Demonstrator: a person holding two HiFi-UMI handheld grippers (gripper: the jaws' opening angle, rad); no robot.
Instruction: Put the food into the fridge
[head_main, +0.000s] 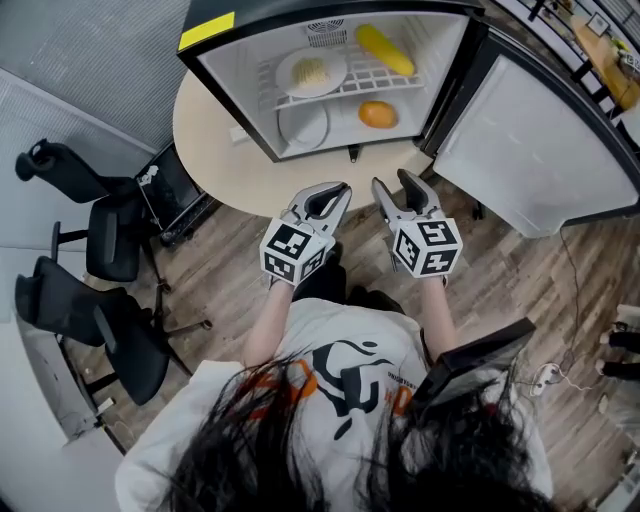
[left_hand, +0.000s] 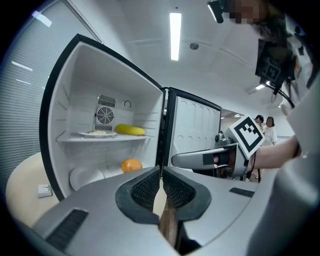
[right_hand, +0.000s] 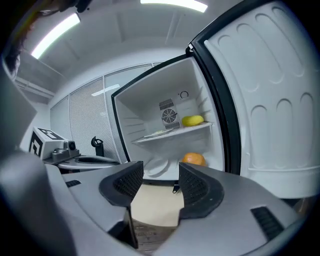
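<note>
Open mini fridge (head_main: 235, 90) on a round beige table (head_main: 200, 140), food already inside

On the white wire shelf (head_main: 370, 82), a plate of pale food (head_main: 311, 72) has a long smooth yellow item (head_main: 385, 50) at its 2 o'clock. A round orange (head_main: 378, 114) lies below on the fridge floor. At 6 o'clock, the grey left gripper (head_main: 337, 190) is pinched closed and empty. The right gripper (head_main: 394, 180) has its ribbed pads apart with nothing between them.

Light: bright, even and white, from ceiling strips (left_hand: 175, 36) overhead.
Fridge (head_main: 445, 70): white walls evenly lit, the brightest area in the head view.
Shadows: soft and faint on the floor (head_main: 230, 270) below the table (head_main: 200, 130) edge.
Edges: heavy fisheye bowing, with dark vignette at the gripper-view corners.
Focus: nearest foreground soft; hair (head_main: 300, 470) blurred.
</note>
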